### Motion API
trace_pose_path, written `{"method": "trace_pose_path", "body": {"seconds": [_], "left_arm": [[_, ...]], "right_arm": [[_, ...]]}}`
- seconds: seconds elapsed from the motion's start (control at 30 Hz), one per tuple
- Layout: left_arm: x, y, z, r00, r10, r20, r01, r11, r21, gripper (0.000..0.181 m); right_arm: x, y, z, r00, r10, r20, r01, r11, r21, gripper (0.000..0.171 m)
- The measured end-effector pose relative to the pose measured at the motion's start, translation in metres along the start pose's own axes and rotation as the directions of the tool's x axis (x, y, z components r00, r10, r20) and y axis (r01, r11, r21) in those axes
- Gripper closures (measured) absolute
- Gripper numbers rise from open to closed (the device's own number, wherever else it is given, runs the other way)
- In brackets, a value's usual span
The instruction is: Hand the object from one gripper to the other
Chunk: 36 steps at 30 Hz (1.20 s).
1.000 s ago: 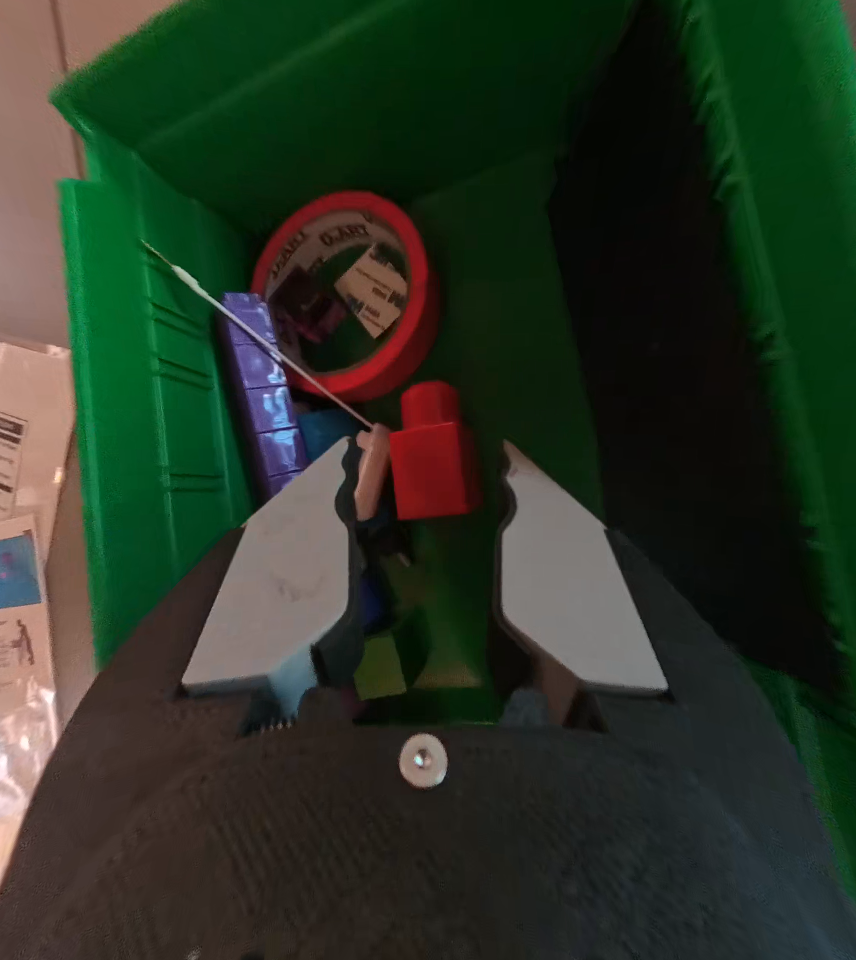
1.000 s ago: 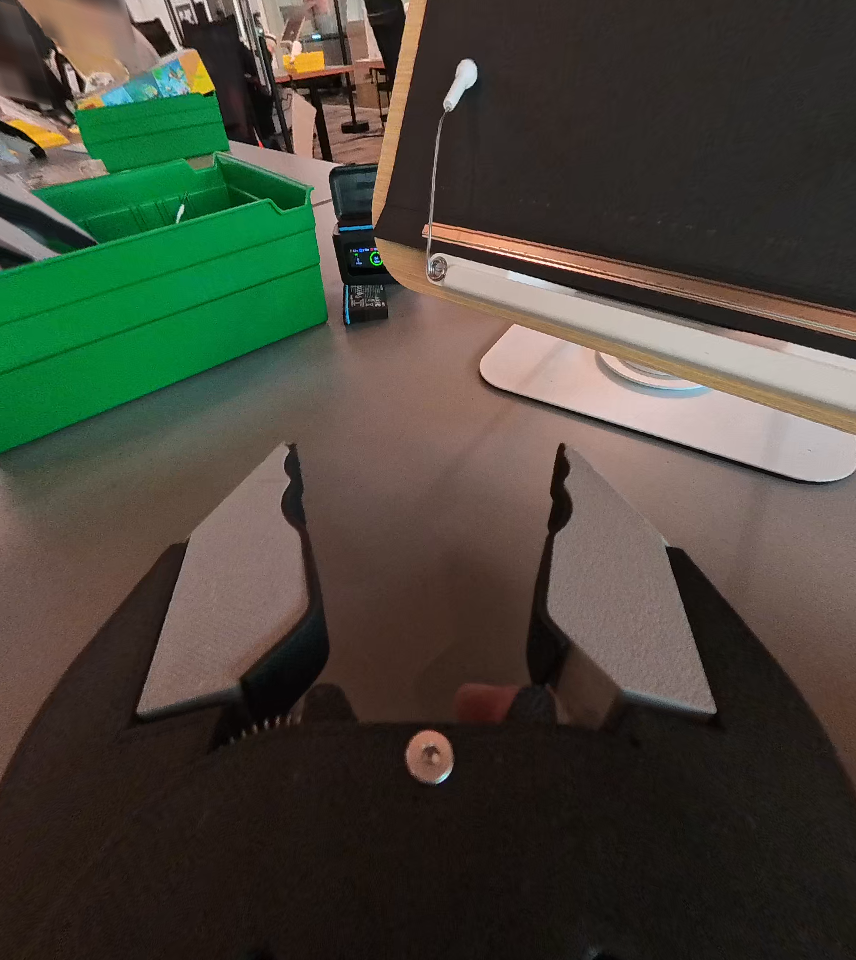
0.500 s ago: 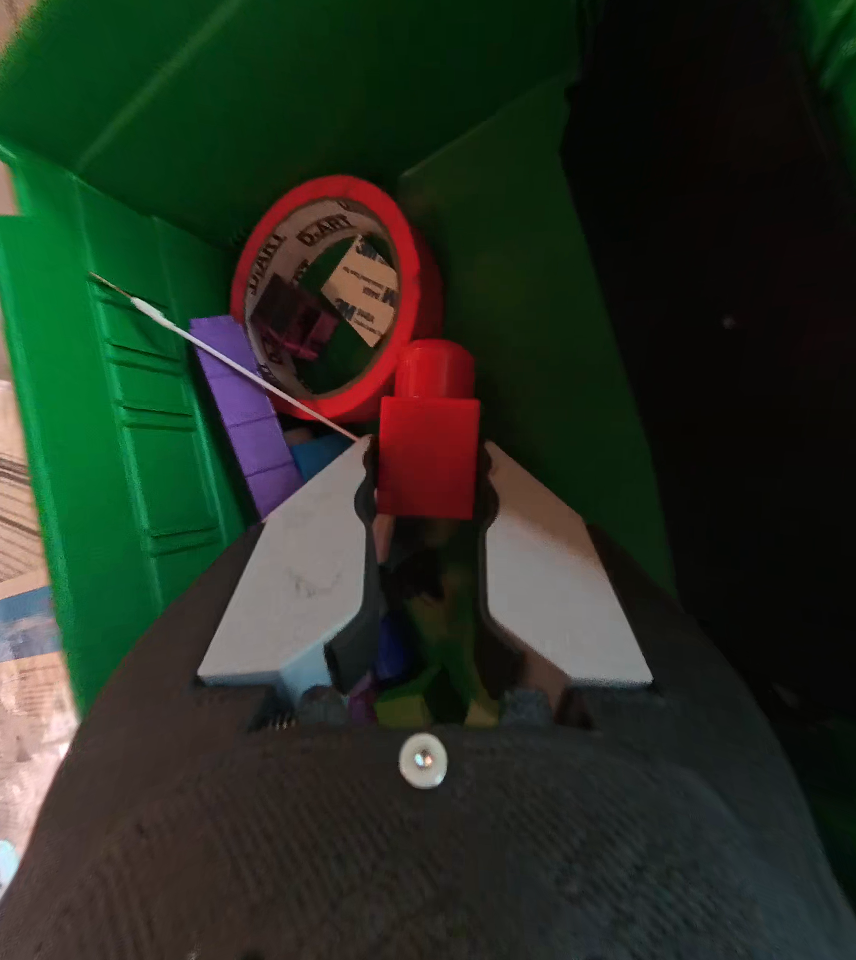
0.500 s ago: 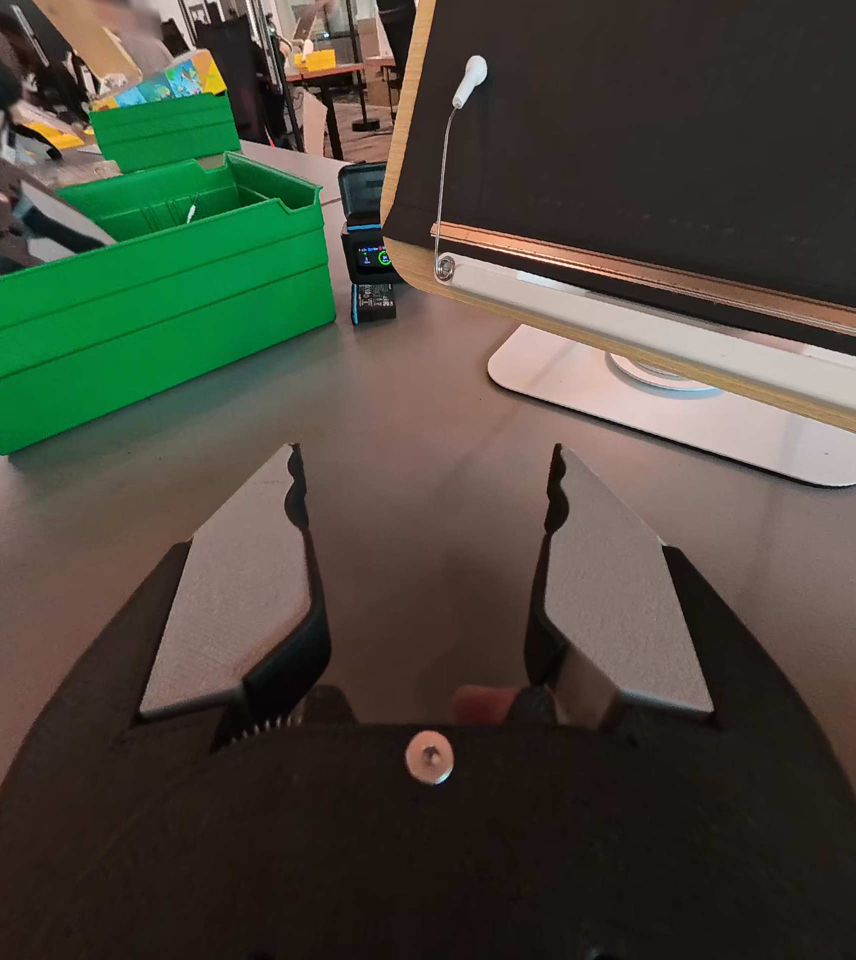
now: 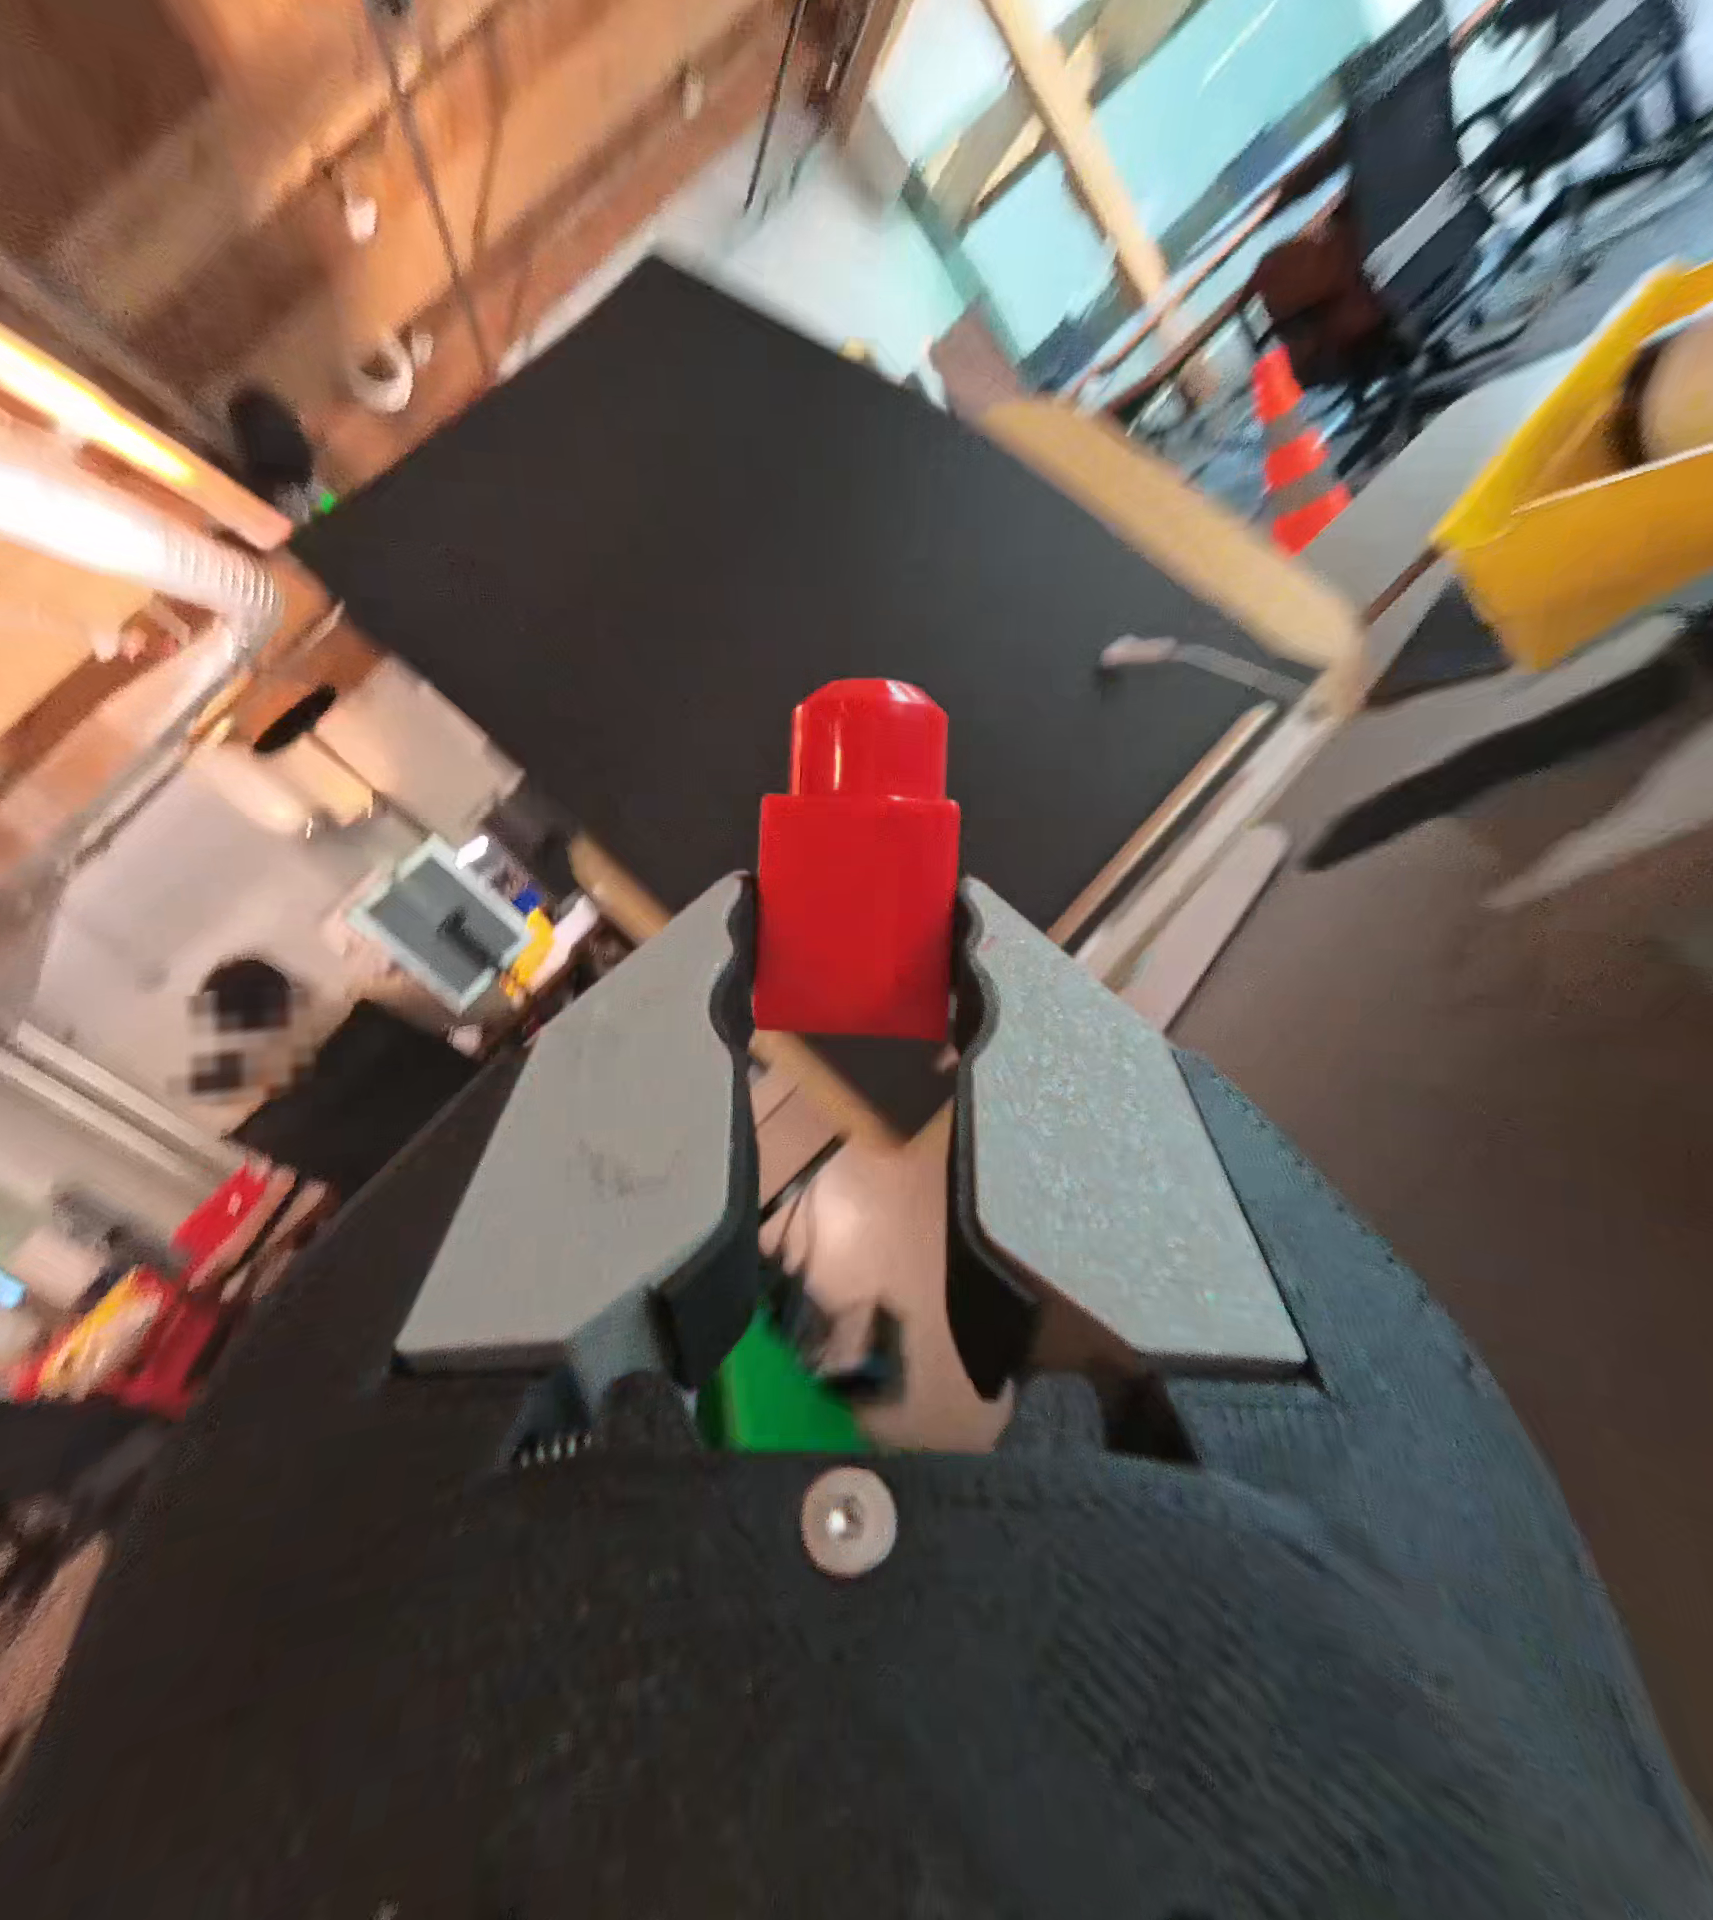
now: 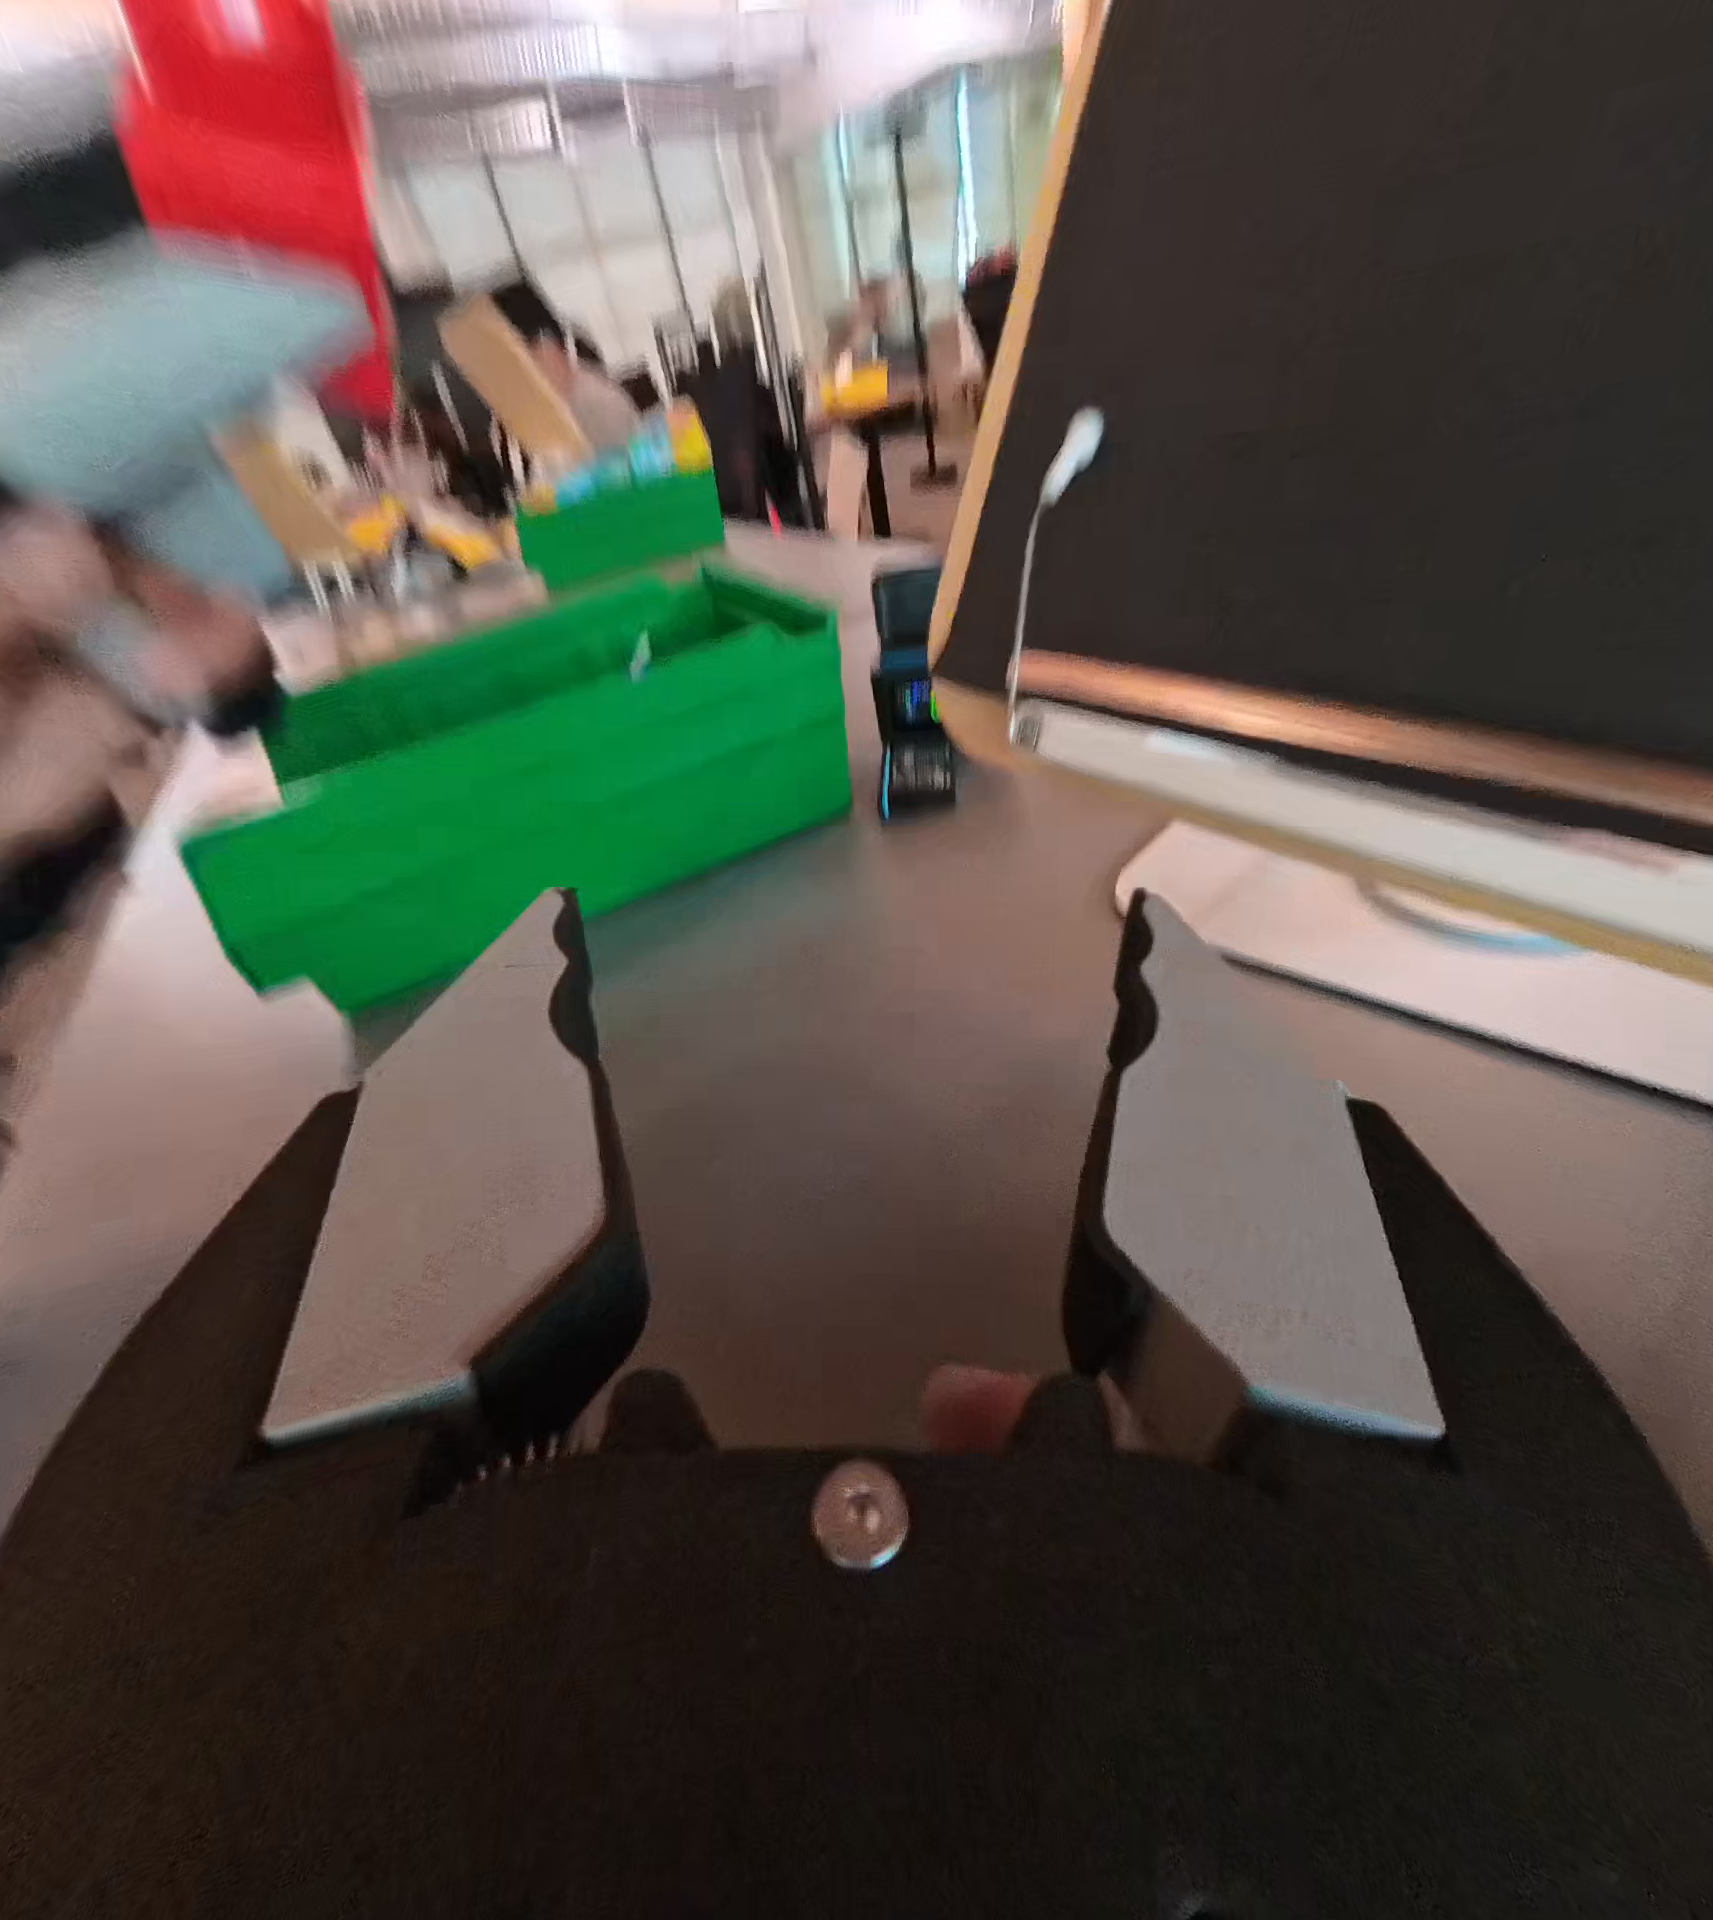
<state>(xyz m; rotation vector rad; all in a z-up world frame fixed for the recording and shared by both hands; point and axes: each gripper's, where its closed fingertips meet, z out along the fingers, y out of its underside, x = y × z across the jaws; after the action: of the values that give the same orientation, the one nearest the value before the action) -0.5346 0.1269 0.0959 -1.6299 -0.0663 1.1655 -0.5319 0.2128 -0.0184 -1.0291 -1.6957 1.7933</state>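
In the left wrist view my left gripper [image 5: 854, 920] is shut on a red block [image 5: 857, 862] with a round stud on top. It holds the block upright in the air, pinched at the fingertips. In the right wrist view my right gripper [image 6: 852, 914] is open and empty above the grey table [image 6: 831, 1143]. At the upper left of that view the left gripper [image 6: 104, 405] shows as a blur with a red shape [image 6: 249, 187] beside it, close to the camera. A blurred grey and black shape at the right of the left wrist view [image 5: 1579, 758] looks like the right gripper.
A green bin [image 6: 561, 790] stands on the table at the left. A black board [image 6: 1403, 364] on a white base [image 6: 1454, 966] stands at the right, with a small black device [image 6: 909, 707] between them. People sit in the background.
My left gripper closed on the red block inside the green bin, lifted it out and swung up towards the right gripper. The right gripper stayed open and shifted a little.
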Motion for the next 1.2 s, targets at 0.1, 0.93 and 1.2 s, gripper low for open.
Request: {"method": "trace_pose_path", "body": {"seconds": [0.1, 0.93, 1.2], "left_arm": [[0.049, -0.011, 0.025, 0.999, 0.006, 0.031, -0.009, 0.996, 0.086, 0.147], [0.155, 0.052, 0.076, 0.99, 0.051, -0.129, -0.048, 0.999, 0.021, 0.148], [0.156, 0.085, 0.084, 0.983, -0.08, -0.165, 0.058, 0.989, -0.133, 0.147]], "right_arm": [[0.008, -0.043, -0.029, 0.993, 0.114, 0.03, -0.118, 0.971, 0.207, 0.074], [0.032, 0.006, -0.017, 0.949, -0.281, -0.143, 0.263, 0.955, -0.137, 0.138], [0.083, 0.012, -0.029, 0.71, -0.602, -0.365, 0.486, 0.794, -0.365, 0.138]]}}
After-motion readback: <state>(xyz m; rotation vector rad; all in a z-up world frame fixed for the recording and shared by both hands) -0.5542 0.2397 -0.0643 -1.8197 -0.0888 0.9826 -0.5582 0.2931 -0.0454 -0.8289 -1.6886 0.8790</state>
